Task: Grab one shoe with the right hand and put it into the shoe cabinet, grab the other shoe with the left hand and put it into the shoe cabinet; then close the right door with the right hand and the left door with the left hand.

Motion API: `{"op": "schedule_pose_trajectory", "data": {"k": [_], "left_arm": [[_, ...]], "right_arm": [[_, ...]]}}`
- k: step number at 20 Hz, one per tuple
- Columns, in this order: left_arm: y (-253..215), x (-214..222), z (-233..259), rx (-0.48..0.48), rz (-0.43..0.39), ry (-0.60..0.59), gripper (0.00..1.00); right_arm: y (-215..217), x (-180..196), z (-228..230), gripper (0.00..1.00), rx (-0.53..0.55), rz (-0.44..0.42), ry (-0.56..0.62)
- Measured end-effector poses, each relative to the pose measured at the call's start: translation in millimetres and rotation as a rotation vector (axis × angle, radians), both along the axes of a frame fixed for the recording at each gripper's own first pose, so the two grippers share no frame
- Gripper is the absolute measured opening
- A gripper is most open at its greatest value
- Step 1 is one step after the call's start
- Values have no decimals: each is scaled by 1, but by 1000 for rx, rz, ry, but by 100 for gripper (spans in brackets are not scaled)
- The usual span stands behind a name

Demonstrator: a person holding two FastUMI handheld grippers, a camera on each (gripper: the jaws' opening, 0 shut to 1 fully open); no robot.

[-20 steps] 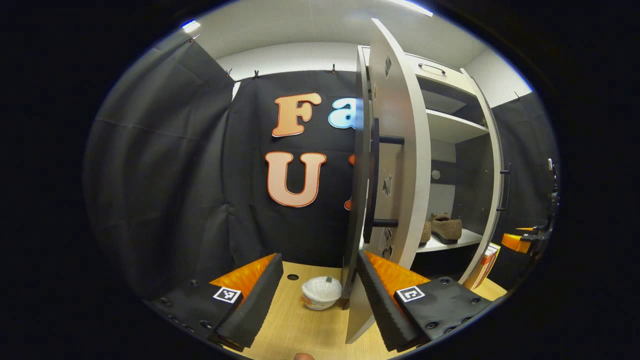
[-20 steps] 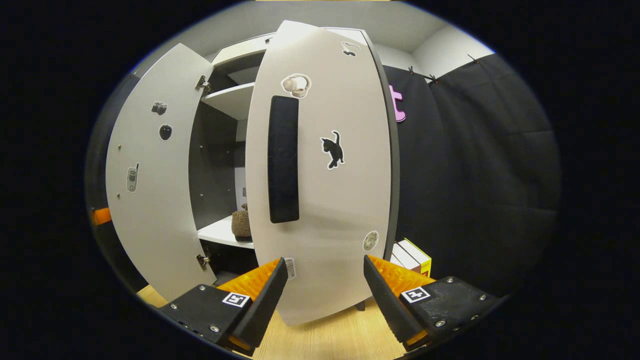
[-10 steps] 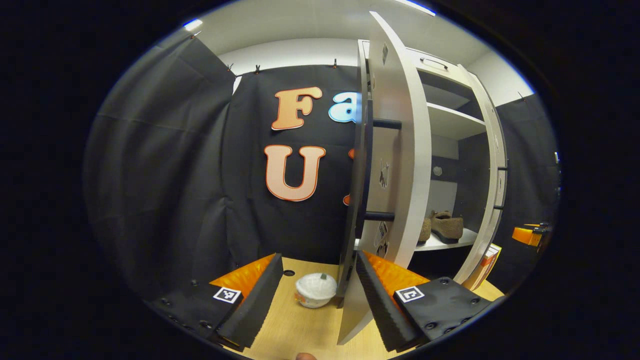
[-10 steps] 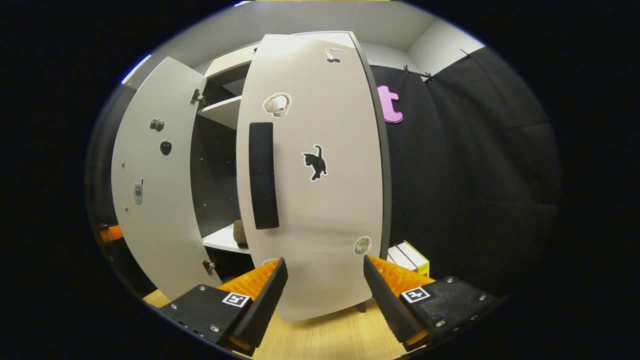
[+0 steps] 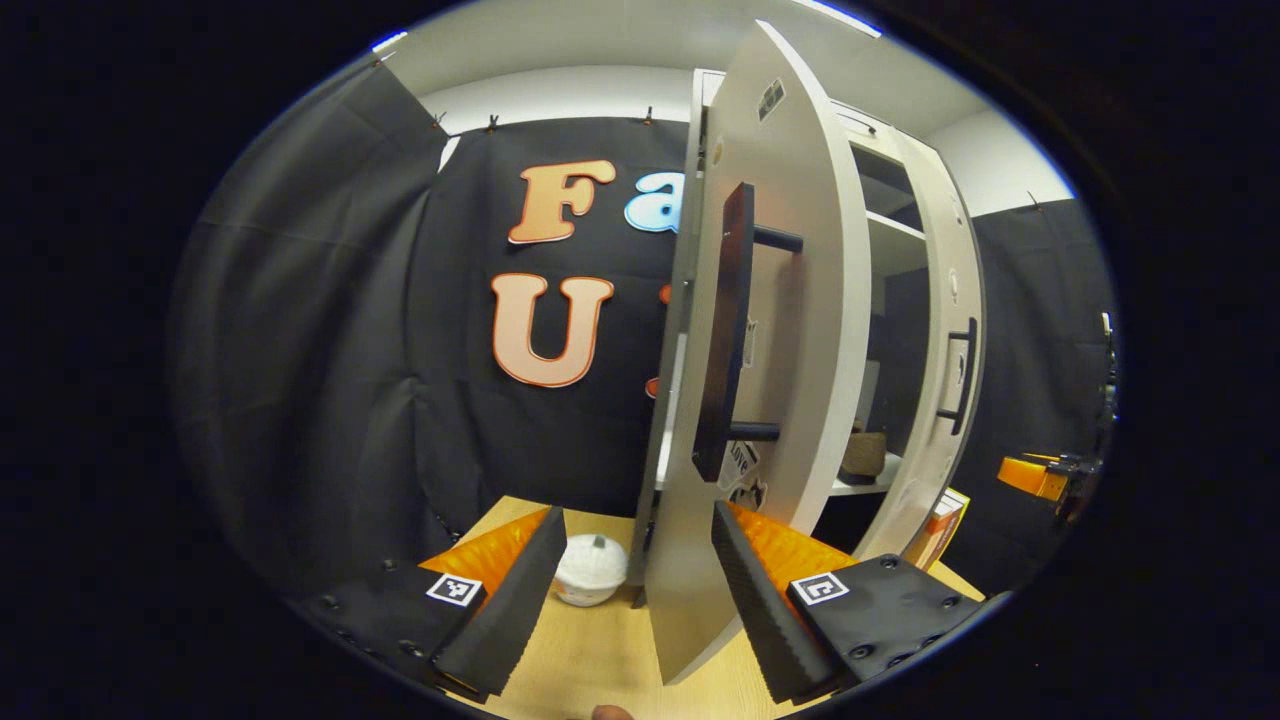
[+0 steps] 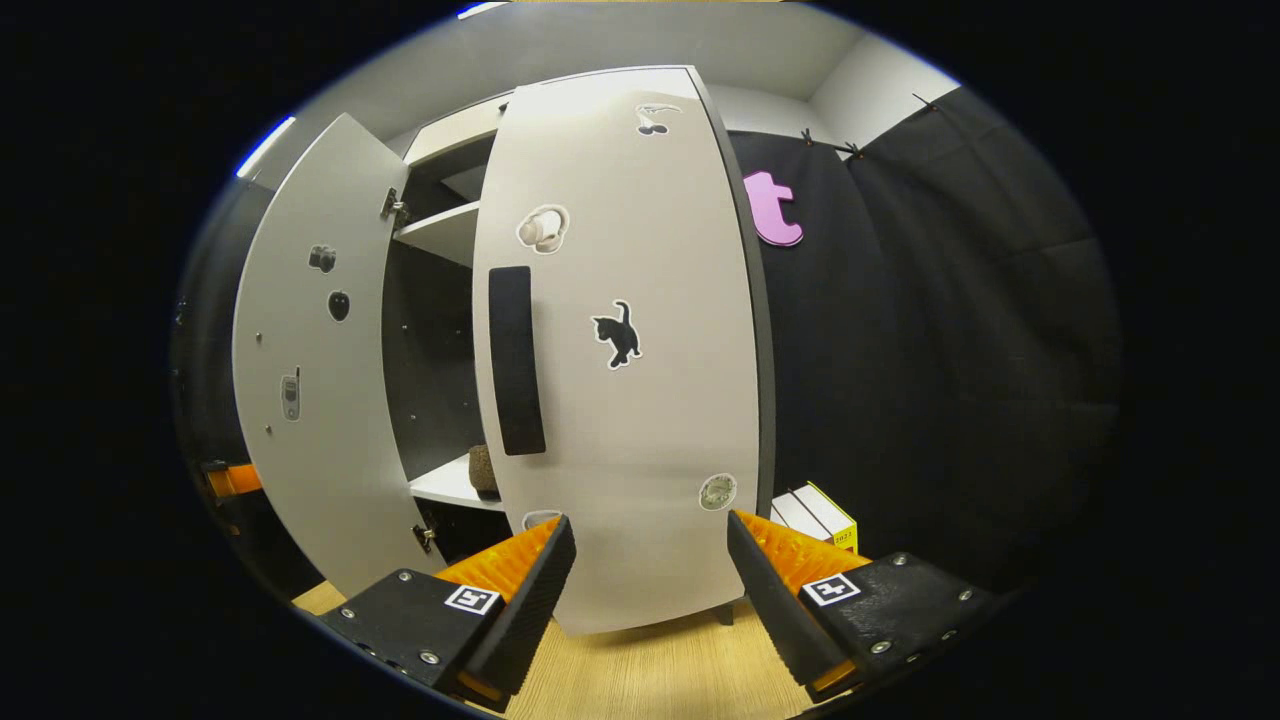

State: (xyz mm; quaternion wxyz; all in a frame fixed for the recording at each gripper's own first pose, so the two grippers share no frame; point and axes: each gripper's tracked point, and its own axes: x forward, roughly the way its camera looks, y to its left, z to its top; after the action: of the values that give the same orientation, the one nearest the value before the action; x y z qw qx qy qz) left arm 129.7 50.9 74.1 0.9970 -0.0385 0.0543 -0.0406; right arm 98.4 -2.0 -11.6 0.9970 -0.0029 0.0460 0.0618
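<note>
Both grippers are empty with their jaws spread: my right gripper [image 6: 648,580] sits just in front of the right door [image 6: 620,350], and my left gripper [image 5: 630,590] straddles the lower edge of the left door [image 5: 770,330] without pinching it. A brown shoe [image 5: 862,455] rests on the white shelf [image 5: 850,488] inside the shoe cabinet [image 6: 440,330], and through the gap between the doors I see a brown shoe [image 6: 483,470] at that shelf's front edge. I cannot tell whether both shoes are there, but I judge the loading done. Neither door is shut: the right one is nearly closed and the left still stands wide. On the wooden table [image 5: 600,650] a white bowl [image 5: 590,582] sits by the cabinet's left corner, and a yellow-edged box [image 6: 822,515] leans at its right side.
</note>
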Motion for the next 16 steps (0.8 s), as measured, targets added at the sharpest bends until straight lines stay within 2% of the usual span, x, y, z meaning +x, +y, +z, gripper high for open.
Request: {"op": "schedule_pose_trajectory", "data": {"k": [5, 7, 9, 16], "left_arm": [[-49, 13, -3, -8, -95, 6, 94], [-64, 19, -1, 14, -118, -3, 96], [-78, 25, 0, 26, -141, -5, 94], [-134, 59, -13, 33, -220, 8, 94]], "right_arm": [[-14, -5, 5, 94, 5, -12, -12], [-21, -9, 7, 94, 9, -22, -15], [-28, -14, 9, 94, 16, -30, -19], [-56, -17, 10, 94, 11, -77, -32]]}}
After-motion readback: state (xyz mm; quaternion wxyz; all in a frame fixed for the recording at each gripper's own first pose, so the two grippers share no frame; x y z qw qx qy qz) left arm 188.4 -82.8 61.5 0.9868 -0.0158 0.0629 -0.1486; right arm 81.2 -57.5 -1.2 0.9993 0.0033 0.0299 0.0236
